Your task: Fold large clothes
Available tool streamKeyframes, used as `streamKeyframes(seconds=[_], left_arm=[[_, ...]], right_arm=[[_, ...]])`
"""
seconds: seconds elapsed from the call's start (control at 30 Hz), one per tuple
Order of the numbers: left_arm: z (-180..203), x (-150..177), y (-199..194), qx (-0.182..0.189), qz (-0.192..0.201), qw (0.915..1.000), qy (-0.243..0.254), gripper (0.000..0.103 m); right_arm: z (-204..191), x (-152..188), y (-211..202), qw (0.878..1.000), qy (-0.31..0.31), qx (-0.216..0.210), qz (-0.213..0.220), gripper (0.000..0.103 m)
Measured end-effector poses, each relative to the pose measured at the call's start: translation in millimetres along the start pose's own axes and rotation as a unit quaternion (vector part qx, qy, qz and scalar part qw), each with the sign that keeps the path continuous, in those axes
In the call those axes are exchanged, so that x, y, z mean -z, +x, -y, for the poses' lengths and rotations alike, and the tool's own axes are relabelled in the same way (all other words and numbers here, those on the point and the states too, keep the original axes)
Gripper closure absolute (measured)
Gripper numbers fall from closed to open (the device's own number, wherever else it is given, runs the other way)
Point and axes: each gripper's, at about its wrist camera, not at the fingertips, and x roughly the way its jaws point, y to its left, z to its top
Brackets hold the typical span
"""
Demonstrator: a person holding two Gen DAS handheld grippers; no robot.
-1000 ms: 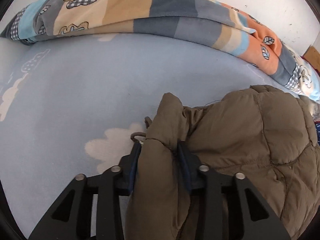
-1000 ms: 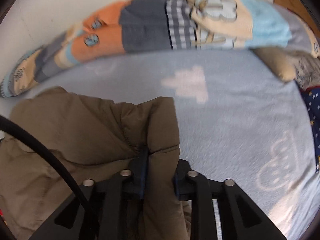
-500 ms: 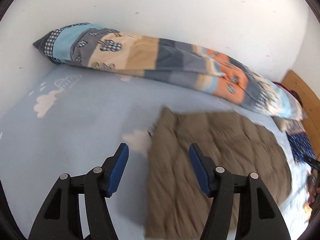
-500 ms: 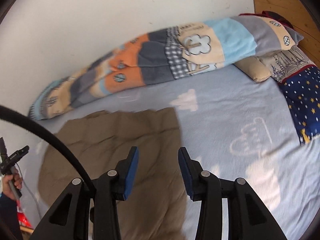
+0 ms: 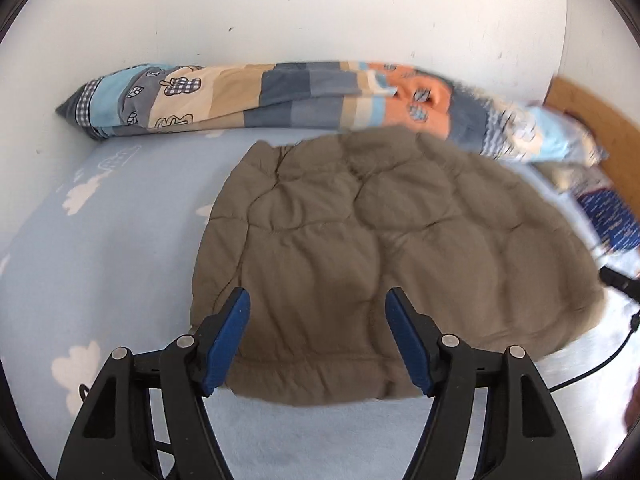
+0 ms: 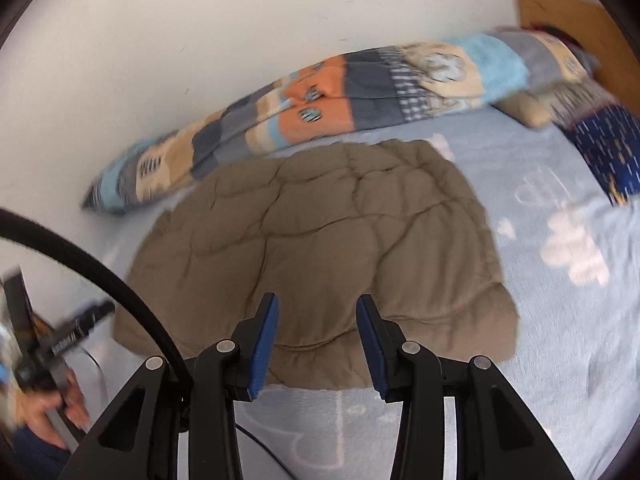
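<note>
On the bed [image 5: 100,280], the jacket [image 5: 380,248] lies folded, sleeves hidden; left claw [image 5: 318,340] just widened, right claw [image 6: 316,340] parted, both empty.

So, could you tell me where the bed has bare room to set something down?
Bare sheet left of the brown jacket and right of it. Crowded along the wall: rolled blanket, pillows.

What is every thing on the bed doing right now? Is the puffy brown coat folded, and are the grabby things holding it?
Brown jacket: folded, lying flat on the bed, nothing holding it.
Left gripper: open, jaws just widened, empty, above the jacket's near edge.
Right gripper: open, empty, not touching the jacket.
Patchwork blanket: rolled up long against the wall.
Blue cloud sheet: spread flat over the bed.
Navy star pillow: lying at the head end, blurred.
</note>
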Motion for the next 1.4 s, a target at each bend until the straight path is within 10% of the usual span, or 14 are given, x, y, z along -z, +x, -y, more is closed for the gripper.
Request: streamKeyframes(seconds=[0.47,0.83,0.97,1.4], left_arm=[[-17.3,5.1,60.1,0.003,-0.077,0.9970,-0.005,0.022],[-26.0,-18.2,23.9,0.007,-0.020,0.9992,-0.035,0.022],[-38.3,-30.6,10.7,0.007,0.003,0.9987,-0.051,0.022],[-67.7,-8.1,58.0,0.000,-0.088,0.9892,-0.117,0.022]], right_arm=[[49.0,5.3,86.7,0.993,0.055,-0.028,-0.100,0.065],[40.2,0.1,71.8,0.993,0.075,-0.043,-0.081,0.061],[28.7,-22.7,35.6,0.997,0.051,-0.061,-0.007,0.061],[82.6,-13.4,56.0,0.989,0.135,-0.031,-0.045,0.061]])
